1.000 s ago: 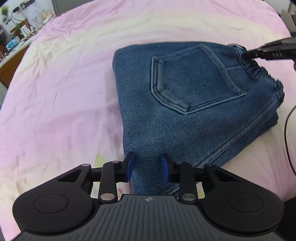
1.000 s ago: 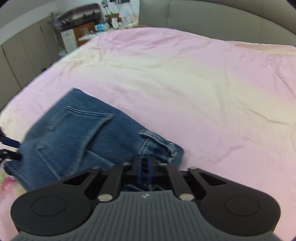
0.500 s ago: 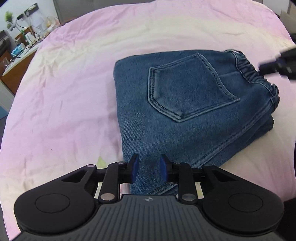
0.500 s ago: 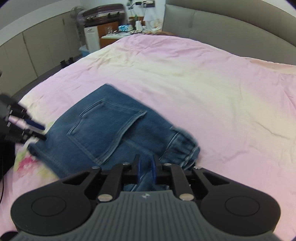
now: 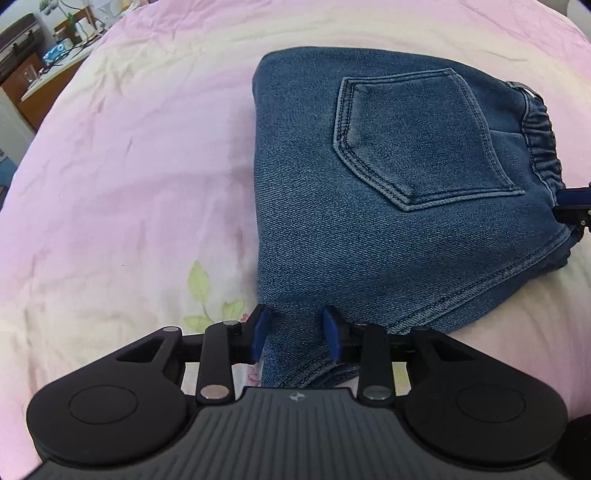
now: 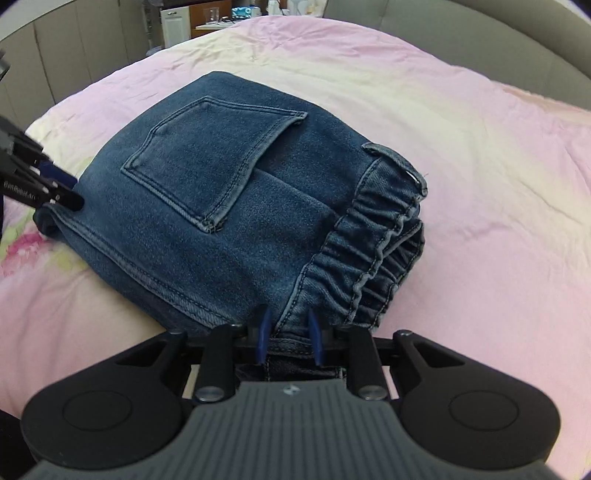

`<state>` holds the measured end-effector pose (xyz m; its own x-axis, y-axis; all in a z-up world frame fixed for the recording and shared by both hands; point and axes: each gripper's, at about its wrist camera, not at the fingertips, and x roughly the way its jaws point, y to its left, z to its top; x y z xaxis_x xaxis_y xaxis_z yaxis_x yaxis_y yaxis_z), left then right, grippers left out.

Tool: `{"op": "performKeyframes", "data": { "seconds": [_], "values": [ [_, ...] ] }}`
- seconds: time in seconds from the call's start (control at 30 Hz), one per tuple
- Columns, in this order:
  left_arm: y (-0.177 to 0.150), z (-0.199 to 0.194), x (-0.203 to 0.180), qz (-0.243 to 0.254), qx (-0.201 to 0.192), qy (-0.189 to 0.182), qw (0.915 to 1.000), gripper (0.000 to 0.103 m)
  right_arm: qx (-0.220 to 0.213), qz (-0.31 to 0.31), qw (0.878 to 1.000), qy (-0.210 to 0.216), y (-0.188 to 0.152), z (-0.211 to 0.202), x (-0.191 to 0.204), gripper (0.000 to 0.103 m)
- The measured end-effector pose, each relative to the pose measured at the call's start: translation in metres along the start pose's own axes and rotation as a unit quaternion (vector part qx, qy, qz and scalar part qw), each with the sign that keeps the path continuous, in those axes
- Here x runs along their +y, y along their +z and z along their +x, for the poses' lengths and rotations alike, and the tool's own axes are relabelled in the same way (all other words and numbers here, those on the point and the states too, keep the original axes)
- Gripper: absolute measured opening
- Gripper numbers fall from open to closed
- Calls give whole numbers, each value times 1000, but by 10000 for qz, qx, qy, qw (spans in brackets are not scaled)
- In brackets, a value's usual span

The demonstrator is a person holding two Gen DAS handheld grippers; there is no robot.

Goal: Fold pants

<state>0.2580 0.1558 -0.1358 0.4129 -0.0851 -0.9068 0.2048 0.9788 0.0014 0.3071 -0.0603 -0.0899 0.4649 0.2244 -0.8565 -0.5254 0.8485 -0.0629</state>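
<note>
- Left gripper (image 5: 295, 334) sits at the near corner of the folded jeans (image 5: 399, 192), its blue pads (image 5: 258, 332) on either side of the denim; the jaws are opening, with a gap showing at the left pad, so the cloth is between them but not pinched.
- Right gripper (image 6: 287, 338) is at the waistband end, its jaws opening too, with a narrow strip of the waistband's edge between the blue pads (image 6: 263, 334), which stand just beside the denim.
- Folded into a compact stack, the jeans lie on the pink bedsheet (image 5: 129, 166), back pocket (image 5: 417, 136) facing up and the gathered elastic waistband (image 6: 373, 243) at one end.
- Each gripper's tips show at the edge of the other's view, at opposite ends of the stack.
- Cabinets and a cluttered counter (image 6: 221, 18) stand beyond the bed.
</note>
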Motion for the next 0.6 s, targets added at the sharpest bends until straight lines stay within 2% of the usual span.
{"op": "performKeyframes", "data": {
  "seconds": [0.13, 0.2, 0.33, 0.37, 0.43, 0.5, 0.53, 0.6],
  "values": [
    [-1, -34, -11, 119, -270, 185, 9994, 37, -113, 221, 9996, 99, 12, -24, -10, 21],
    [-5, -58, -17, 86, -538, 205, 9983, 37, -293, 240, 9992, 96, 14, -49, -10, 39],
    [-5, -117, -28, -52, -1132, 273, 9932, 37, -680, 392, 9968, 136, 17, -106, -13, 47],
    [-7, -133, -33, -84, -1282, 294, 9913, 38, -806, 425, 9957, 144, 17, -121, -14, 52],
    [-11, -163, -43, -119, -1586, 411, 9864, 44, -1057, 468, 9933, 95, 17, -156, -15, 60],
    [-17, -194, -58, -109, -1944, 547, 9793, 56, -1324, 511, 9899, 65, 13, -190, -12, 69],
    [-21, -205, -62, -127, -2107, 580, 9757, 59, -1464, 529, 9878, 50, 10, -207, -10, 71],
    [-29, -226, -77, -233, -2408, 660, 9680, 72, -1730, 547, 9834, -6, 0, -239, -4, 77]
  ]
}}
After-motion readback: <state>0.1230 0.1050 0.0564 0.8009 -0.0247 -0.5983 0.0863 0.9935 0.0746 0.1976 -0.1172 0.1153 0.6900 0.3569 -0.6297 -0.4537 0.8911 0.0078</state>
